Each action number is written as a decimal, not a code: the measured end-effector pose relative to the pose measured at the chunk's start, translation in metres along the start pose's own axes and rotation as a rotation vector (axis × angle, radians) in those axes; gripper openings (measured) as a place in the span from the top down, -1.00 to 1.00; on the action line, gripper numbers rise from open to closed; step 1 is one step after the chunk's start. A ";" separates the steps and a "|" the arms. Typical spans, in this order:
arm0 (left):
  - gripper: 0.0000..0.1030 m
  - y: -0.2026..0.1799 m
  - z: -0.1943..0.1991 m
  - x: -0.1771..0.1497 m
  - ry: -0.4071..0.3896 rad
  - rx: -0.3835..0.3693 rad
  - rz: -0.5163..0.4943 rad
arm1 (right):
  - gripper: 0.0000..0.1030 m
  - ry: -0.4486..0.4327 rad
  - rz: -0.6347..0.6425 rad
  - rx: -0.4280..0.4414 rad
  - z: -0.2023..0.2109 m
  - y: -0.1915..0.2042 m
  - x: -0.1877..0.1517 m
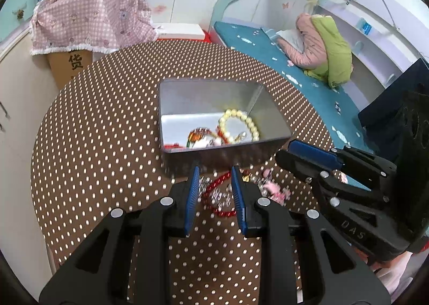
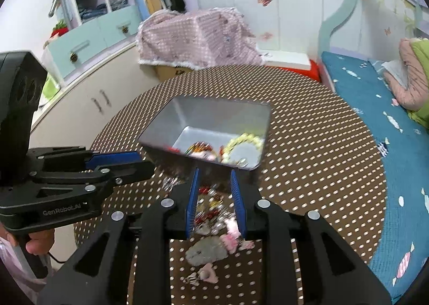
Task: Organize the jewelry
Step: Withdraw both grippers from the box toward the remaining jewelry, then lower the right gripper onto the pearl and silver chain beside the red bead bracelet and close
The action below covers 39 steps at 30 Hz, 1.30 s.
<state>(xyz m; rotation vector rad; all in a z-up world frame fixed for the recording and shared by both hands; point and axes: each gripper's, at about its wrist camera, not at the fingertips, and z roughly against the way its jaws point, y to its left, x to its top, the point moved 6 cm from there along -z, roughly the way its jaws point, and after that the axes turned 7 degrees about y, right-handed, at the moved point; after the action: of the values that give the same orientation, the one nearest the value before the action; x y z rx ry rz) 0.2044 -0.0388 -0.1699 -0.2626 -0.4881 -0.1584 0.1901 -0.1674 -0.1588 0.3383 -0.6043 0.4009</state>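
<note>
A grey metal box [image 1: 214, 154] stands on the round polka-dot table [image 1: 107, 130]. Inside lie a cream bead bracelet [image 1: 239, 123] and several other pieces. A red bead bracelet [image 1: 218, 196] and pink charms [image 1: 273, 188] lie on the cloth in front of the box. My left gripper [image 1: 215, 192] is open, its fingers either side of the red bracelet. My right gripper [image 2: 214, 197] is open over the same loose pile [image 2: 214, 213]; a grey and pink ornament [image 2: 209, 251] lies nearer. The box also shows in the right wrist view [image 2: 203, 120].
A bed with a teal cover [image 1: 268, 47] runs along the right. A cardboard box under pink checked cloth [image 1: 93, 18] stands behind the table. White cabinets [image 2: 88, 95] are on the left. The right gripper shows in the left wrist view [image 1: 311, 157].
</note>
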 end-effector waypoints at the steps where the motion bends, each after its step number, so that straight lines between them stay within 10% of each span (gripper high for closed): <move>1: 0.50 0.001 -0.002 -0.004 0.009 0.002 0.004 | 0.56 0.011 0.006 0.002 -0.003 0.002 -0.002; 16: 0.50 0.022 -0.019 -0.036 0.081 0.006 0.052 | 0.56 0.144 0.087 0.009 -0.052 0.025 -0.016; 25: 0.50 0.020 -0.028 -0.038 0.104 -0.009 0.053 | 0.87 0.126 0.120 -0.022 -0.054 0.021 -0.016; 39: 0.50 0.015 -0.035 -0.042 0.125 -0.002 0.056 | 0.82 0.104 0.214 -0.034 -0.060 0.028 -0.016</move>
<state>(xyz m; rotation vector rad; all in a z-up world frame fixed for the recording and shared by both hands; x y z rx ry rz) 0.1863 -0.0305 -0.2227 -0.2659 -0.3560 -0.1200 0.1946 -0.1222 -0.2097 0.2194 -0.5464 0.6091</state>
